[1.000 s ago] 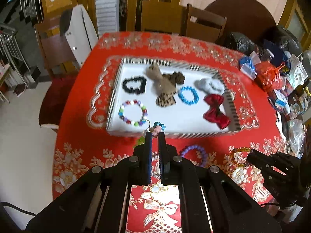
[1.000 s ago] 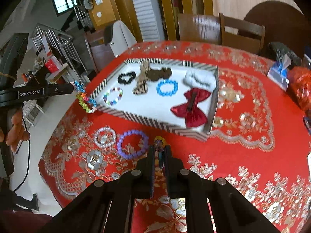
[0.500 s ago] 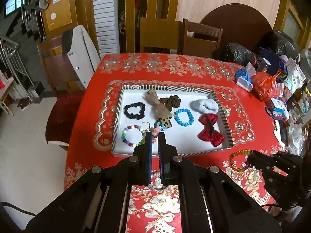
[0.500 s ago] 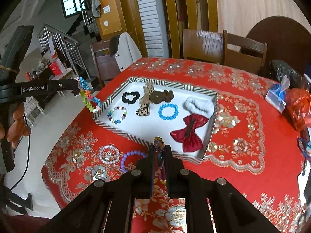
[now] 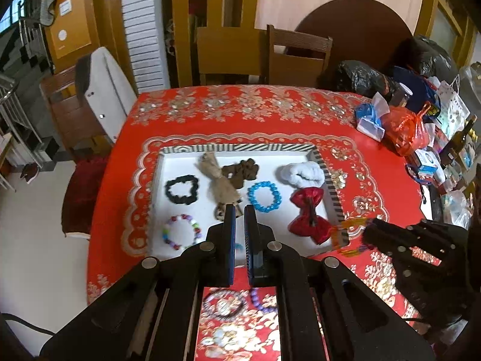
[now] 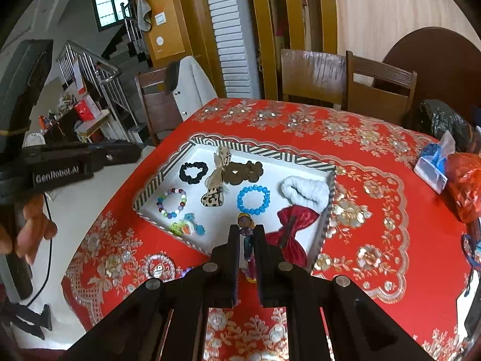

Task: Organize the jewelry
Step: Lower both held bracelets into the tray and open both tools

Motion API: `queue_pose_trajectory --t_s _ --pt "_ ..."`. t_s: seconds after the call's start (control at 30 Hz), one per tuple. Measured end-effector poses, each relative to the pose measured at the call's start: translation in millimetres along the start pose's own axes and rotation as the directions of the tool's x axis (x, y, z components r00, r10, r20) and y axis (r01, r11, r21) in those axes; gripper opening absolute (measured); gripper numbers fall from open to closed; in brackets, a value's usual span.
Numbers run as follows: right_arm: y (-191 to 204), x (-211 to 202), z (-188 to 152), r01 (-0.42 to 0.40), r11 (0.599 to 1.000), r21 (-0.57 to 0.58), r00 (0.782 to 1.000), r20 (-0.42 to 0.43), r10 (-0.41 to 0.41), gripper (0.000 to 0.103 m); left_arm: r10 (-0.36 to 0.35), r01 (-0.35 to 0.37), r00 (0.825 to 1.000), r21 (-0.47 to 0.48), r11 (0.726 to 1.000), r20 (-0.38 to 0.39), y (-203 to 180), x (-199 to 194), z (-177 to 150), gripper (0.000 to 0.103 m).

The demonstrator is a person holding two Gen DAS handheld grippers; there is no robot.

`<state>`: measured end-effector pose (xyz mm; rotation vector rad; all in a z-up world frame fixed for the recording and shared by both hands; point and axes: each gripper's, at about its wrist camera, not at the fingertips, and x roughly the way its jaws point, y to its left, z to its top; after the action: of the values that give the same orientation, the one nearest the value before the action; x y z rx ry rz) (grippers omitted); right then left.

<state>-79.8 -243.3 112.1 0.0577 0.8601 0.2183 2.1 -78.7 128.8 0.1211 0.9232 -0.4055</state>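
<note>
The white tray [image 5: 240, 147] with a striped rim [image 6: 264, 155] holds scrunchies, bows and bead bracelets. A green, orange and blue bracelet [image 6: 186, 228] lies in its near left corner beside a multicolour bead bracelet [image 5: 180, 231]. My left gripper [image 5: 238, 209] hangs above the tray's near edge, shut with nothing between its fingers; its tip [image 6: 132, 152] shows to the left of the tray. My right gripper [image 6: 245, 228] is shut on a yellow-orange bead bracelet [image 5: 348, 234], which hangs over the tray's near right corner next to the red bow [image 5: 309, 216].
A purple bracelet [image 5: 258, 297] and a dark beaded one [image 5: 222, 303] lie on the red cloth in front of the tray. Bags and a tissue pack [image 5: 369, 120] crowd the table's right side. Chairs stand at the far and left edges.
Both grippers rose and drew back from the table. The green, orange and blue bracelet left my left gripper and now lies in the tray. My right gripper carried its bracelet over the tray's near edge.
</note>
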Motion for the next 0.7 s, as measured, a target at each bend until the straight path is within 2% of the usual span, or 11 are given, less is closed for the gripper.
queue_pose_trajectory --t_s 0.23,0.53,0.6,0.7 --pt "-1.9 32.2 9.1 -0.03 0.999 0.023 0.999 -0.042 0.031 0.008 -0.024 0.023 0.999 -0.006 1.0 -0.049 -2.0 33.4 3.4 0.004" --pt "10.7 90.0 20.1 -0.145 0.988 0.053 0.981 -0.121 0.15 0.008 0.026 -0.033 0.99 -0.052 0.998 -0.138 34.0 79.2 -14.0 0.004" --pt "9.8 108.4 19.0 -0.147 0.987 0.063 0.976 -0.152 0.154 0.008 0.041 -0.051 0.987 -0.057 0.997 -0.155 40.1 89.1 -19.4 0.004" --pt "0.0 136.6 11.5 -0.107 0.991 0.084 0.97 -0.208 0.123 0.008 0.054 -0.067 0.983 -0.07 0.995 -0.176 47.0 100.8 -24.9 0.004"
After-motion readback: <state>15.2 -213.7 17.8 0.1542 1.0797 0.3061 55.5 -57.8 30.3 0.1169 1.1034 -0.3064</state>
